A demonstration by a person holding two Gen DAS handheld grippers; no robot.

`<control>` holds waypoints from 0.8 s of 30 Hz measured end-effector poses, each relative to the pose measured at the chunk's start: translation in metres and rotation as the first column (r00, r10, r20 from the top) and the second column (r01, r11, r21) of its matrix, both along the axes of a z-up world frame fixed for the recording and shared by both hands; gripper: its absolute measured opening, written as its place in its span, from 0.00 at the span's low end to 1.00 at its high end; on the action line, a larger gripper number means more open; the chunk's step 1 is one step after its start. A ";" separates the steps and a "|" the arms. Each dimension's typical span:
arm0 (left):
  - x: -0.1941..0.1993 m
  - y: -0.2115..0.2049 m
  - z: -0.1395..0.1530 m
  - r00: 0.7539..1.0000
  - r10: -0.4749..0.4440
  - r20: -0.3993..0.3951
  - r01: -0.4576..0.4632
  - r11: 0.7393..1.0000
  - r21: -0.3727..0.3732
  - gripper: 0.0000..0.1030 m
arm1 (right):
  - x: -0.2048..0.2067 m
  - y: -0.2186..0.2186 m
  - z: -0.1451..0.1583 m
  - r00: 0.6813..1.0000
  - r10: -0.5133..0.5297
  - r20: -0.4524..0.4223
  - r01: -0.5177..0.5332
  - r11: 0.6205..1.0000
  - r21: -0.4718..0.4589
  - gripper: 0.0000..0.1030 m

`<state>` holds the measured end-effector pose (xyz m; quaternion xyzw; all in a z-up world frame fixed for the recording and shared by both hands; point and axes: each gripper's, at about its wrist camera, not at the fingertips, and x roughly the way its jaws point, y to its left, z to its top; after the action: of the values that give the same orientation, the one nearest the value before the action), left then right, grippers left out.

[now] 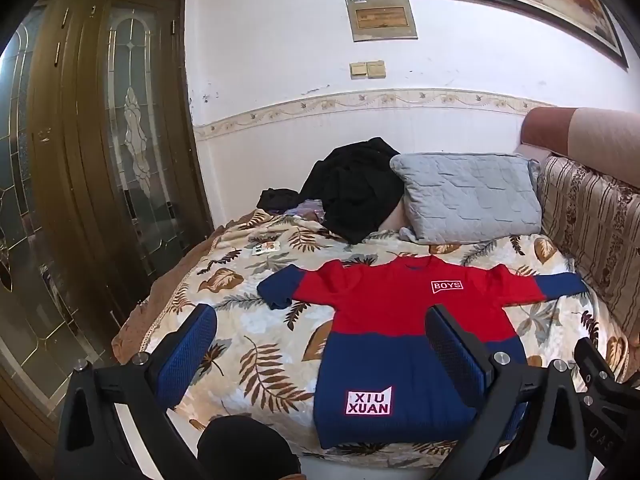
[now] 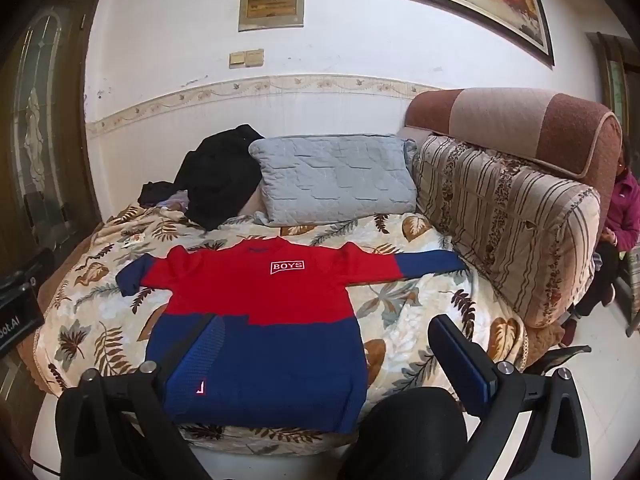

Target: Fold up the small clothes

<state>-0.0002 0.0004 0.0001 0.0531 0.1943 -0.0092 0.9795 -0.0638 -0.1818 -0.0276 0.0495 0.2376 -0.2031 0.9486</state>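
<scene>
A knitted sweater [image 1: 384, 320] is spread flat, front up, at the centre of both views on a bed covered by a plush, leaf-printed blanket [image 1: 256, 344]. Its chest and upper sleeves are red, its hem band and cuffs navy; a white "BOYS" patch is seen on the chest and a "XIU XUAN" patch on the navy band. The sleeves are stretched out to either side, the left cuff folded back on itself. A quilted grey pillow [image 1: 468, 196] and a crumpled black garment [image 1: 352, 188] are seen above it against the wall. A striped, floral bolster [image 2: 508, 236] fills the right.

The left gripper [image 1: 320, 356] and right gripper [image 2: 328, 360] are held at the bottom of their frames, jaws spread wide, textured blue pads facing inward, nothing grasped.
</scene>
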 end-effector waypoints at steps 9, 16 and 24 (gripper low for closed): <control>0.003 0.000 -0.006 1.000 -0.004 -0.009 0.004 1.000 0.010 1.00 | 0.008 -0.007 -0.010 1.000 -0.009 -0.029 0.010 1.000 0.021 1.00; 0.022 -0.008 -0.013 0.996 -0.039 -0.077 0.041 0.999 0.022 1.00 | 0.015 -0.013 -0.015 0.999 -0.021 -0.045 0.023 0.999 0.035 1.00; 0.030 -0.022 -0.032 0.984 -0.101 -0.150 0.104 0.994 0.016 1.00 | 0.013 -0.024 -0.012 0.998 -0.061 -0.033 0.062 0.998 0.032 1.00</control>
<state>0.0302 -0.0217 -0.0319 0.0741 0.2641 -0.0611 0.9597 -0.0511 -0.2060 -0.0401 0.0691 0.2546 -0.2292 0.9370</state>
